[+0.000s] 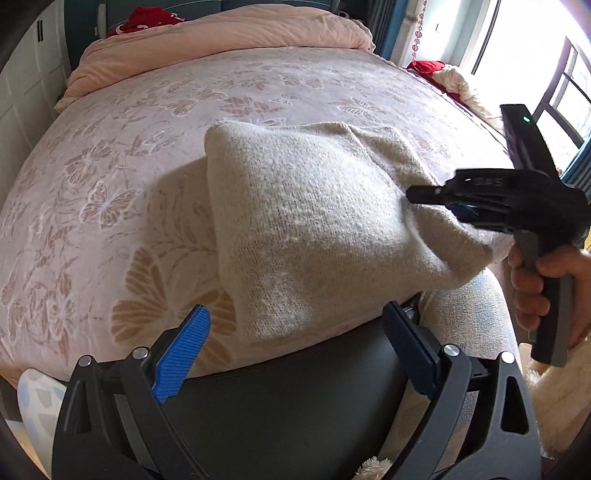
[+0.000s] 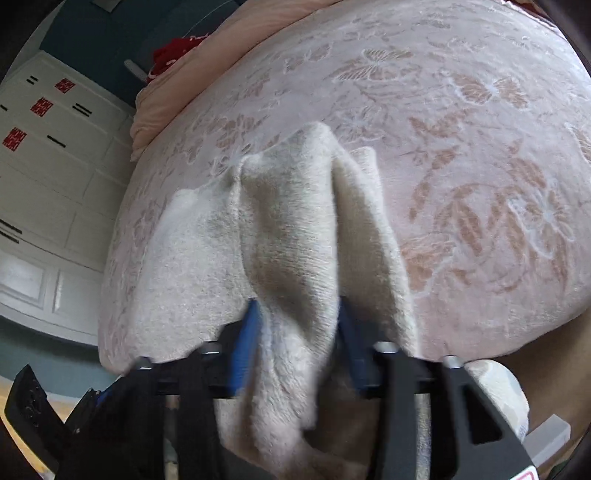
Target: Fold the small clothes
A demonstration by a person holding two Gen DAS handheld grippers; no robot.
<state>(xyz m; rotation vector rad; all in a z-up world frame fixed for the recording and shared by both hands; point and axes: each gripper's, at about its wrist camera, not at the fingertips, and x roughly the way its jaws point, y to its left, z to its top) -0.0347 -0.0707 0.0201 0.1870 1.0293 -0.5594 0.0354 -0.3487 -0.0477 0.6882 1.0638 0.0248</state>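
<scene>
A small cream knitted garment (image 1: 314, 221) lies folded at the near edge of the bed (image 1: 147, 122). In the left wrist view my left gripper (image 1: 299, 354) is open and empty, just short of the garment's near edge. My right gripper (image 1: 436, 199) comes in from the right and is shut on the garment's right corner, lifting it a little. In the right wrist view the right gripper (image 2: 295, 354) has a bunched fold of the garment (image 2: 288, 240) between its blue pads (image 2: 245, 350), and cloth hangs down toward the camera.
The bed has a pink butterfly-pattern blanket (image 2: 480, 147). A rolled peach duvet (image 1: 221, 40) and a red cloth (image 1: 144, 20) lie at the far end. White cabinets (image 2: 48, 177) stand to the left, a window (image 1: 546, 74) to the right.
</scene>
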